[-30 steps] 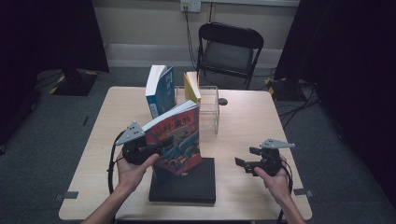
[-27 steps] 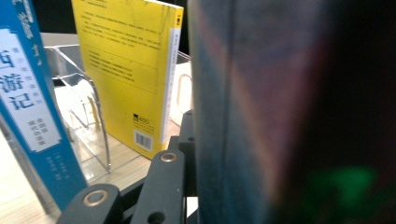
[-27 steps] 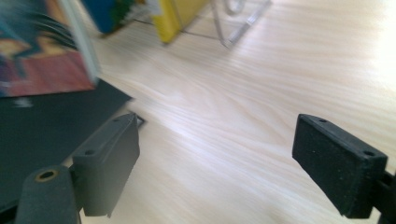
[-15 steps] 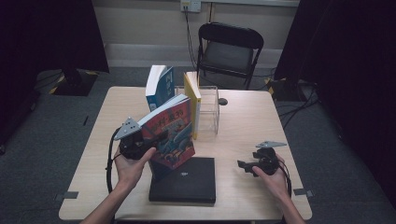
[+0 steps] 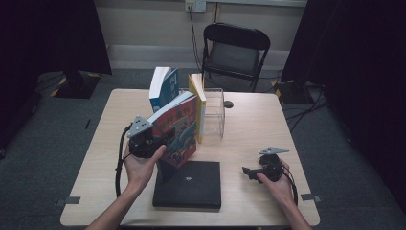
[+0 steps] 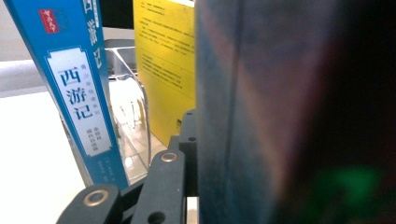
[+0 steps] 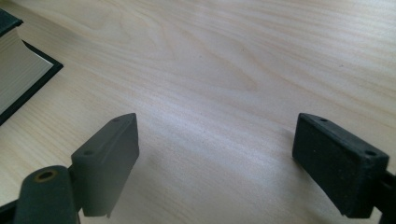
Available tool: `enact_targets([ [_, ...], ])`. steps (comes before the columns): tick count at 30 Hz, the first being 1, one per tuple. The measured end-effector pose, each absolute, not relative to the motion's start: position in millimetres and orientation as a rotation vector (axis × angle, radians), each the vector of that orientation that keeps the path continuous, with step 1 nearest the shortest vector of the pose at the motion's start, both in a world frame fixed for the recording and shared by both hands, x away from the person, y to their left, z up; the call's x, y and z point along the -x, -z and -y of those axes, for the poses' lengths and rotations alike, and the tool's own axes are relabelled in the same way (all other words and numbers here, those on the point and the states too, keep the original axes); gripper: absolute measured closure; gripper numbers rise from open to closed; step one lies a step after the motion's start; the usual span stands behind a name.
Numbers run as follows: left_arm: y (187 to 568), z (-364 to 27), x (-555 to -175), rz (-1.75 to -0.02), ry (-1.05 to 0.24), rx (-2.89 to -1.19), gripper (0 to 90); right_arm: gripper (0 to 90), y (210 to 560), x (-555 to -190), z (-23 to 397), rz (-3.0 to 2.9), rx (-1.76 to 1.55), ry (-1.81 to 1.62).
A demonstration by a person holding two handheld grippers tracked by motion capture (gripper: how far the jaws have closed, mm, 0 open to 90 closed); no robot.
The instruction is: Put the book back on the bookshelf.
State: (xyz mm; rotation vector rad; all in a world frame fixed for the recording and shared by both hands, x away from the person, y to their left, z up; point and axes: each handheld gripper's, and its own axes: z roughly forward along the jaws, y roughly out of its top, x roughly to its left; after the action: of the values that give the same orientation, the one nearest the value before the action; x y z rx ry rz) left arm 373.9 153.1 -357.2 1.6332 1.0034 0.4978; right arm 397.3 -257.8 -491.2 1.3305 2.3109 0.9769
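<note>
Now the left claw (image 5: 152, 140) is clamped tight on the colourful book (image 5: 178, 130), holding it upright and tilted just off the surface (image 5: 268, 124). Landmark is the clear rack (image 5: 214, 111): the held book hangs on the person's side of it, its top edge leaning toward the yellow book (image 5: 197, 103) already standing in the rack, with the blue book (image 5: 163, 87) to the left of that. So the open slot lies straight ahead of the claw, beyond the book's far edge, and the book's long axis runs nearly vertical. The left hand (image 5: 141, 165) is far nearer the rack. Its cover is a busy red-and-blue picture. The right claw (image 5: 250, 171) rests wide open and empty, right of the black book (image 5: 189, 183) lying flat in front of the rack
</note>
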Motion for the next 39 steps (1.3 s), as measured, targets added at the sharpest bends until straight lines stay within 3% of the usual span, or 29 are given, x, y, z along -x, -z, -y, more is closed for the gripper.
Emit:
enact_targets([
  [39, 350.3, -117.5, -444.3, -1.153, -0.665, -1.616, 74.7, 13.5, 499.7, -389.4, 253.8, -2.245, -1.243, -0.976],
])
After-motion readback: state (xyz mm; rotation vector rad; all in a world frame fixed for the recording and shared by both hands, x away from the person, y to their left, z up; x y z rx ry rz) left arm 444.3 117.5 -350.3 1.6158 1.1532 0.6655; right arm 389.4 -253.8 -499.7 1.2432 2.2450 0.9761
